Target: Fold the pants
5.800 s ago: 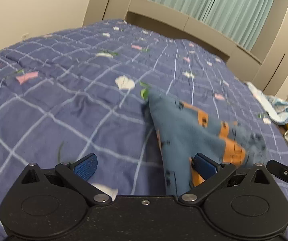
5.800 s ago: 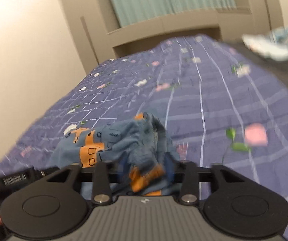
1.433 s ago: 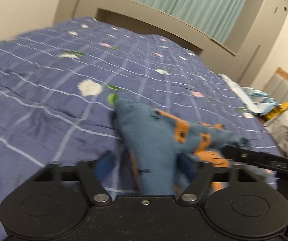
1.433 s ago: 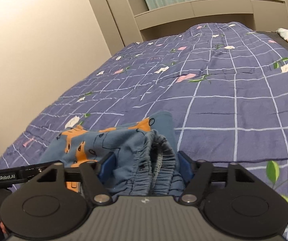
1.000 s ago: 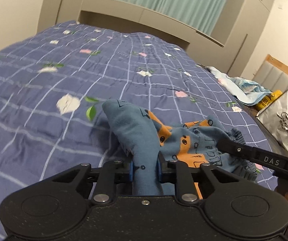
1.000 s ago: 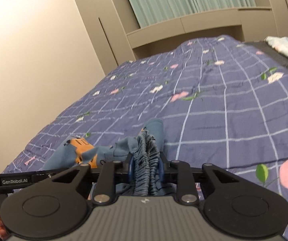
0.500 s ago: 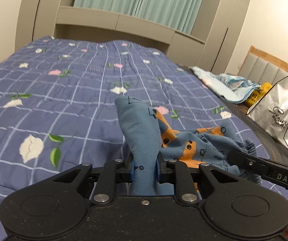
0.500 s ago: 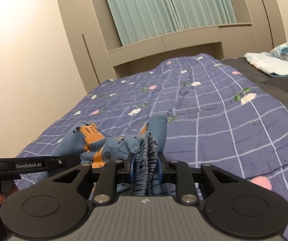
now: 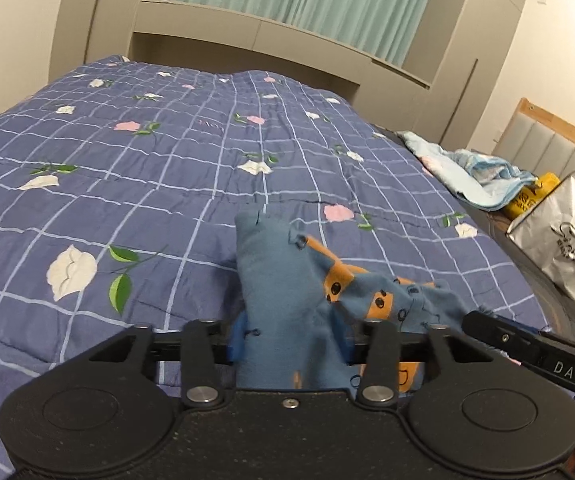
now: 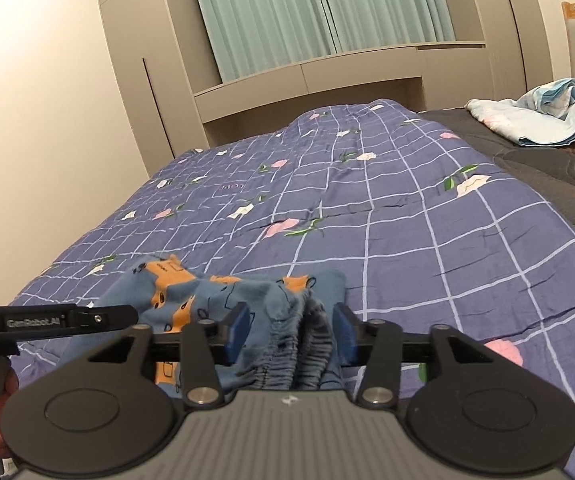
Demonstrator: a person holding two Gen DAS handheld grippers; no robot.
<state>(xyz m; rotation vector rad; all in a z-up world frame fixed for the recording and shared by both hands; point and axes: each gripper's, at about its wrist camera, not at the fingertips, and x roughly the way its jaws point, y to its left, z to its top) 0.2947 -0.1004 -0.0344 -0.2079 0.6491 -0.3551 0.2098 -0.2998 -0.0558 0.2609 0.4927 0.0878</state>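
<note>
Near the bed's (image 9: pixel 135 184) front edge, both grippers' fingers sat apart around the kids' pants (image 9: pixel 287 288), left gripper (image 9: pixel 289 338), right gripper (image 10: pixel 289 334); probably regrasp next.

Ahead of both tools the quilted bed (image 9: pixel 167 168) lies open up to the headboard shelf (image 9: pixel 247 36). To the right a crumpled light-blue blanket (image 9: pixel 467 176) and a silver bag (image 9: pixel 559 236) (past the quilt's edge) block passage; a bare wall (image 10: pixel 39 140) closes the left.
</note>
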